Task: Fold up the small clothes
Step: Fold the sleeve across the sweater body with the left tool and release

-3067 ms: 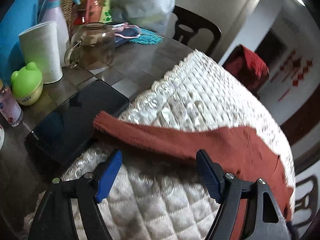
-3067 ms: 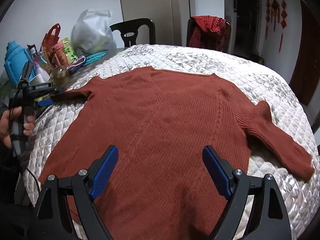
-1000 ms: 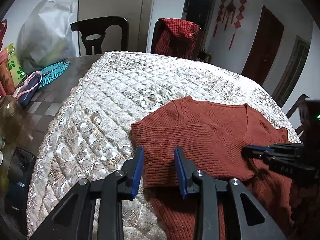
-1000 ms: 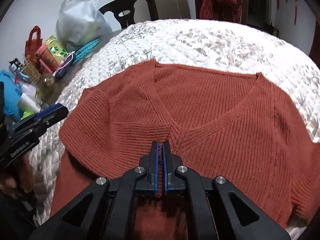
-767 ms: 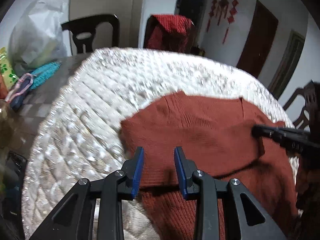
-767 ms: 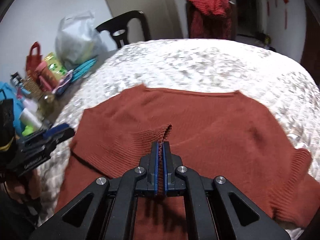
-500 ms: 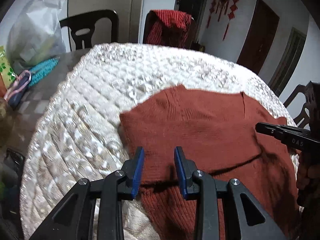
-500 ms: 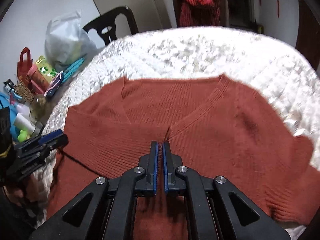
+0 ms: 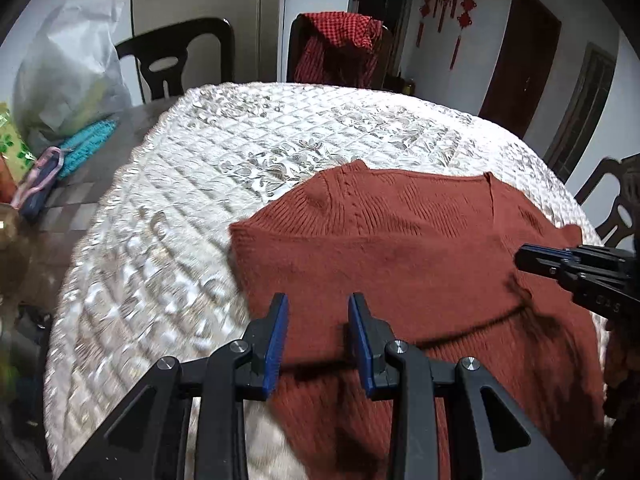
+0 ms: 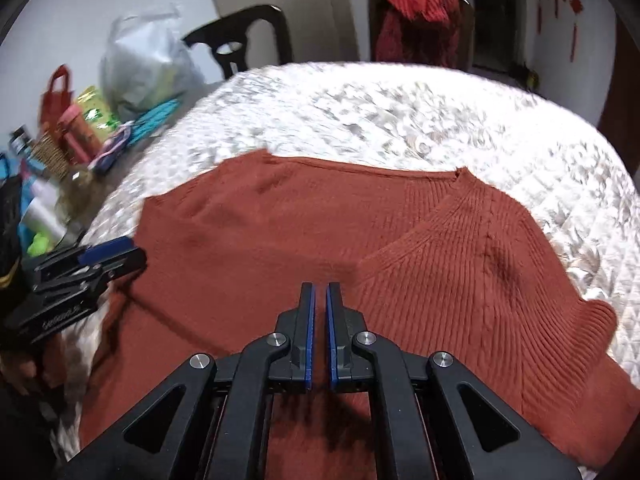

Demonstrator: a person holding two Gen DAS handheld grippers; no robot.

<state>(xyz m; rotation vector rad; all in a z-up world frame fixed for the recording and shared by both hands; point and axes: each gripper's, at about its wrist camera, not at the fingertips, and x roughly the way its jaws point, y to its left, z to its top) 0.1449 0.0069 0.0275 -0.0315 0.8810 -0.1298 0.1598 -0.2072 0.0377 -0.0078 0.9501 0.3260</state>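
A rust-red knitted sweater lies on the white quilted table cover, with its left sleeve folded flat across the chest. My left gripper hovers over the folded sleeve's near edge. Its jaws stand part way apart and the knit shows through the gap, with no pad pressing on it. In the right wrist view the same sweater fills the middle. My right gripper sits above the chest, shut to a thin slit with no fabric in it. Each gripper shows in the other's view: right gripper, left gripper.
A white plastic bag, a teal mat and bottles and packets crowd the bare table at the left. Two dark chairs stand behind, one draped with a red checked cloth. A hand holds the left gripper.
A second ago my right gripper pinched the sleeve's cuff. The cuff has since left the pads and the sleeve lies flat across the chest. Both grippers shifted slightly.
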